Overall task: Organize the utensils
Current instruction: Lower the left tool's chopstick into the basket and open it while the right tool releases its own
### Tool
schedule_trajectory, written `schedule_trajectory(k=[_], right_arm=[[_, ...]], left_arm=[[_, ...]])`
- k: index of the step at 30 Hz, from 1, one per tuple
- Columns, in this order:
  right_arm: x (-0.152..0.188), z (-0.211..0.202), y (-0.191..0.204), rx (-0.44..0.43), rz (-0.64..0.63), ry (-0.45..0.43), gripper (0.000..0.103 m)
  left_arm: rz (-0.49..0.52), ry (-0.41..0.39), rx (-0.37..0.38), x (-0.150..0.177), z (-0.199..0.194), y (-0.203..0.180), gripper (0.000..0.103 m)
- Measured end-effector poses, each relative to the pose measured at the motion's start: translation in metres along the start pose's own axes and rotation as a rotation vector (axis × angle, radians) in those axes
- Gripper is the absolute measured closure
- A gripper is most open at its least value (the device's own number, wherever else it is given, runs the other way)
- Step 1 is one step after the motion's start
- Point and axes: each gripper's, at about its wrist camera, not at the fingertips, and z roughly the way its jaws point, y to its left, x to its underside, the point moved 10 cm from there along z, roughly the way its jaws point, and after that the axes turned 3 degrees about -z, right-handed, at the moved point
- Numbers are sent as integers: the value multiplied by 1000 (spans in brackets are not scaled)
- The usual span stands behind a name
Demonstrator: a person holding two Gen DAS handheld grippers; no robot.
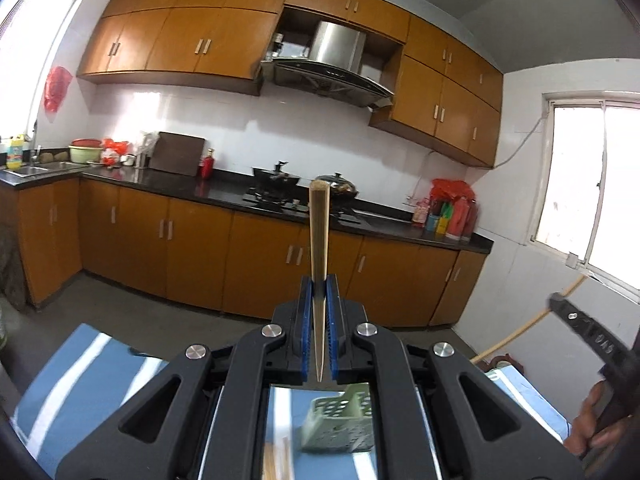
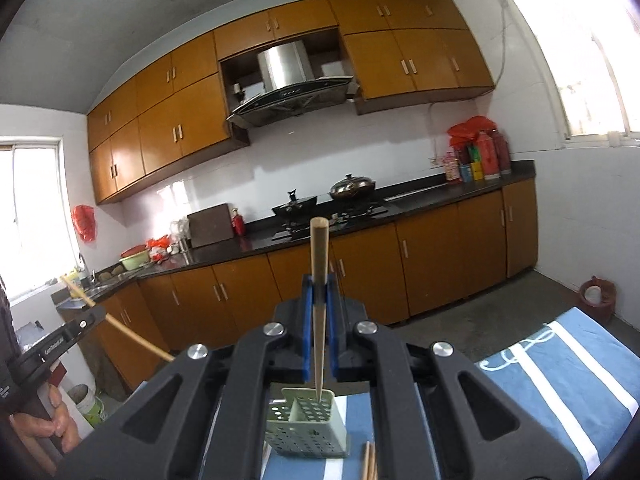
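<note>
While both hand-held grippers (image 1: 319,286) (image 2: 319,286) clamp chopsticks (image 1: 319,240) (image 2: 319,264), holder (image 1: 340,420) blurred, half hidden.

In the left wrist view the green basket (image 1: 338,420) is blurred and partly behind the tool's black frame, so its holes are unclear. The chopsticks (image 2: 369,462) lying beside the basket are cut off by the bottom edge. The other tool (image 1: 588,332) at the right edge is blurred. The labels of the bottles (image 2: 478,160) on the worktop (image 2: 420,196) are too small to read.
</note>
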Motion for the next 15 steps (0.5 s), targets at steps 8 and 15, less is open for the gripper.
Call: schedule_trajectory(k=[8,15], right_arm=[[51,51,3,11,-38,125,95],[89,74,3,8,-37,203,95]], left_arm=[[45,118,26,53,40,-21,96],[56,217,4,89,62,-14,96]])
